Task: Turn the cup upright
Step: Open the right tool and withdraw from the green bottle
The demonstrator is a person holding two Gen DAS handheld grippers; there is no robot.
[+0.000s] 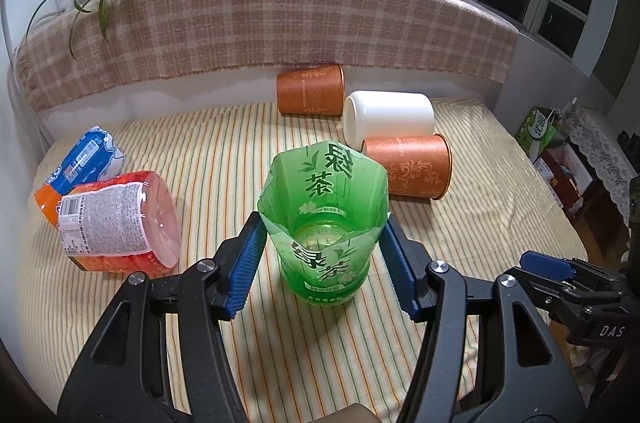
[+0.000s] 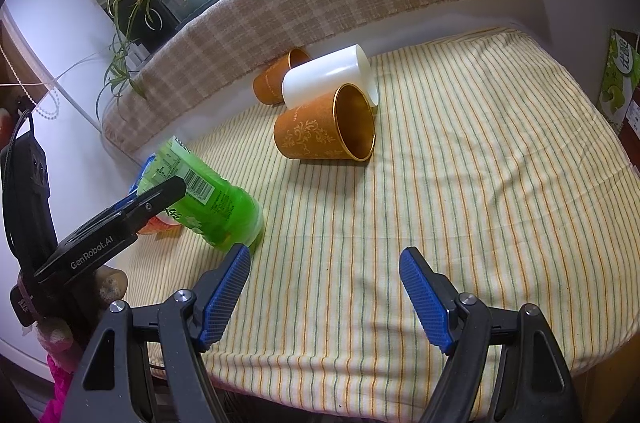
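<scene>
on the striped yellow cloth [image 1: 224,151] of the table, far left, a blue-labelled plastic cup [image 1: 86,159] and a red-orange plastic cup with a white printed label [image 1: 120,223] lie on their sides, touching. just right of them the green cut-off plastic bottle cup with green-tea lettering [image 1: 326,219] sits between the blue pads of the left claw [image 1: 326,263], open end toward the camera; in the right wrist view the same cup [image 2: 208,199] leans tilted with its base on the cloth. the pads sit against its walls, so the left claw is gripping it. farther back right, two orange paper cups with gold patterns [image 1: 412,167] and a white plastic cup [image 1: 390,117] lie tipped over together. the right claw [image 2: 324,287] is spread wide over bare cloth, holding nothing, near the green cup's base.
</scene>
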